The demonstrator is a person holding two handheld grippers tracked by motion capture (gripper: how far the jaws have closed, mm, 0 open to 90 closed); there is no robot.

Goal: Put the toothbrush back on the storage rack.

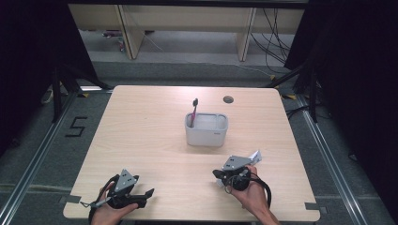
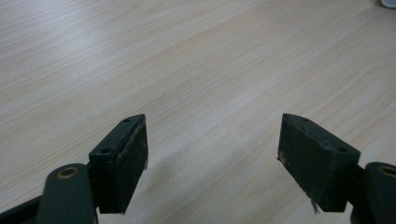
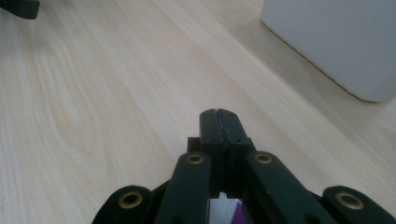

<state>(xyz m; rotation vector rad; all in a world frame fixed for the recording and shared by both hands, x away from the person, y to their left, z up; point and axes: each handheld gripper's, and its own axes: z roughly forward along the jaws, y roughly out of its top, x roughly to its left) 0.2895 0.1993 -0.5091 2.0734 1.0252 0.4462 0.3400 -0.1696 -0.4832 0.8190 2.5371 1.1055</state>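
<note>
A white rectangular holder (image 1: 206, 136) stands at the middle of the wooden table (image 1: 141, 131), with a pink toothbrush (image 1: 193, 112) upright in its left end. My left gripper (image 1: 146, 197) rests near the front left edge, open, with only bare wood between its jaws (image 2: 212, 140). My right gripper (image 1: 217, 174) lies front right of the holder, pointing left. Its jaws are pressed together (image 3: 218, 114), and a thin white and purple item (image 3: 225, 209) shows between them at their base. A white end (image 1: 256, 156) sticks out behind that gripper. The holder's wall (image 3: 336, 42) is close on the right.
A round cable hole (image 1: 228, 99) sits near the table's far edge. Dark curtains and stand legs flank the table. Cables lie on the floor beyond. A "5" (image 1: 76, 126) is taped on the floor at the left.
</note>
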